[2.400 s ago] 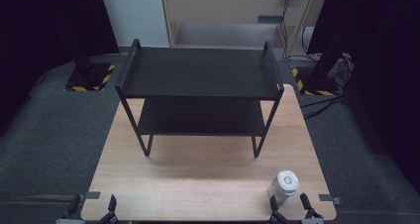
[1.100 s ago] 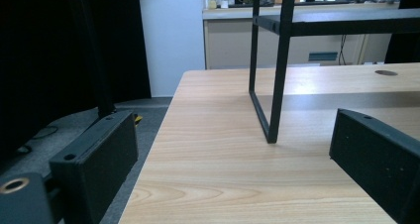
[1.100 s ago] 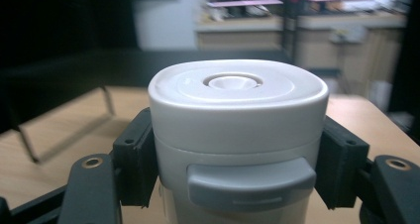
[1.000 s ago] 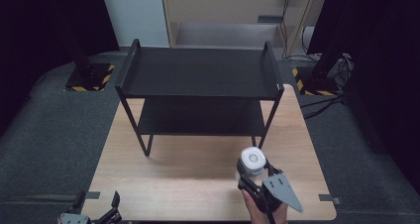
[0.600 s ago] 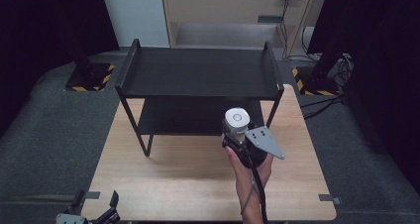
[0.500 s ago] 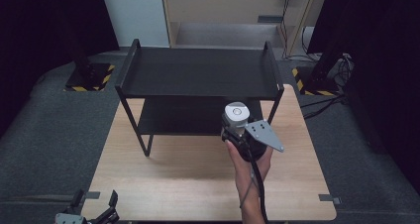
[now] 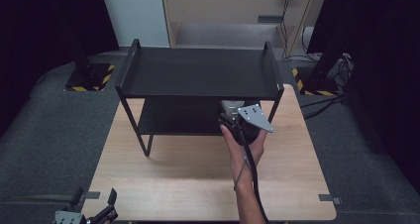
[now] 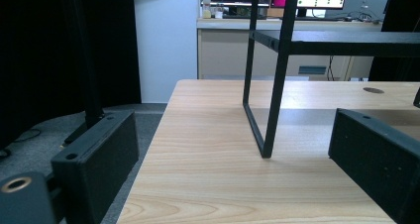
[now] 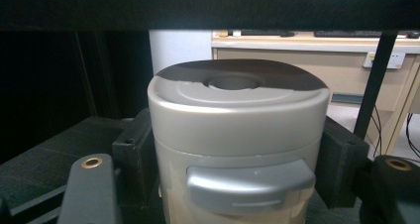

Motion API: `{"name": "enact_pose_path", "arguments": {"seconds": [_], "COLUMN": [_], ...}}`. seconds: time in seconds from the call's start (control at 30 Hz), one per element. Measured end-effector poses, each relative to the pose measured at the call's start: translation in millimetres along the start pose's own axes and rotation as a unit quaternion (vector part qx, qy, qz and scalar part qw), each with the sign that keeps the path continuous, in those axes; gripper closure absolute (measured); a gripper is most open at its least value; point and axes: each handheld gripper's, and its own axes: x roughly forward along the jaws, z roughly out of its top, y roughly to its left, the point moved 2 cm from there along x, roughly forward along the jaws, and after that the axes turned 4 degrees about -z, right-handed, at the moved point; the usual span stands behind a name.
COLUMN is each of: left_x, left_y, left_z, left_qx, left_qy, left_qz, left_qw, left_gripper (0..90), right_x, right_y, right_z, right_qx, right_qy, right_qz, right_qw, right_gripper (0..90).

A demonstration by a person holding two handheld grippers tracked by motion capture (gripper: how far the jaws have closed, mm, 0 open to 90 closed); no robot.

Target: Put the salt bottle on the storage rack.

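A silver cylindrical container (image 9: 237, 135) with a lid and a front tab sits between the two black jaws of my right gripper (image 9: 237, 159), which is shut on it. In the high view my right gripper (image 7: 233, 116) holds the container (image 7: 228, 106) at the front edge of the black shelf rack's lower shelf (image 7: 178, 116), partly under the top shelf (image 7: 198, 73). My left gripper (image 7: 91, 215) rests at the table's near left corner, jaws wide apart. In the left gripper view the jaws stand open with nothing between them, facing a rack leg (image 8: 275, 95).
The black two-level rack stands on the far half of the wooden table (image 7: 198, 184). A cable (image 7: 252, 169) trails from my right gripper along the forearm. Grey carpet and dark curtains surround the table; a beige cabinet (image 7: 233, 8) stands behind.
My right gripper picked up the silver container from the table's near right corner and carried it forward to the lower shelf's front edge. The left gripper stayed in place.
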Motion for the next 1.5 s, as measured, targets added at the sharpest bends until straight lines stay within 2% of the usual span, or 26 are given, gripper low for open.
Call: {"name": "enact_pose_path", "arguments": {"seconds": [0.27, 0.5, 0.67, 1.1, 1.2, 1.23, 1.3, 1.5], "left_x": [1.2, 1.7, 3.0, 5.3, 4.4, 4.4, 3.9, 3.2], "left_y": [2.3, 3.8, 3.1, 1.6, 2.1, 2.1, 2.5, 2.6], "left_z": [-1.3, -1.3, -1.5, -2.8, -2.1, -2.1, -2.2, -1.7], "left_qx": [-0.001, -0.002, -0.002, -0.004, -0.003, -0.003, -0.004, -0.001], "left_qy": [0.002, 0.003, 0.004, 0.007, 0.006, 0.006, 0.006, 0.008], "left_qz": [-0.001, 0.0, -0.004, -0.01, -0.011, -0.011, -0.009, -0.012], "left_qw": [1.0, 1.0, 1.0, 0.9999, 0.9999, 0.9999, 0.9999, 0.9999], "left_gripper": [4.6, 4.6, 4.6, 4.7, 4.6, 4.7, 4.6, 4.6], "right_x": [12.2, 19.2, 23.0, 24.6, 21.9, 21.9, 16.0, 7.0], "right_y": [6.0, 4.7, 4.0, 0.7, 0.8, 0.8, 4.2, 10.7], "right_z": [-5.6, -13.2, -14.8, -17.5, -20.7, -20.7, -24.0, -27.8], "right_qx": [-0.012, 0.002, 0.006, 0.011, 0.018, 0.018, 0.009, -0.004], "right_qy": [0.003, -0.007, -0.003, -0.008, -0.019, -0.019, -0.038, -0.047], "right_qz": [-0.013, -0.018, -0.018, -0.013, -0.016, -0.016, -0.024, -0.03], "right_qw": [0.9998, 0.9998, 0.9998, 0.9998, 0.9995, 0.9995, 0.999, 0.9985], "right_gripper": [31.4, 31.4, 31.4, 30.7, 21.0, 21.0, 16.4, 10.0]}}
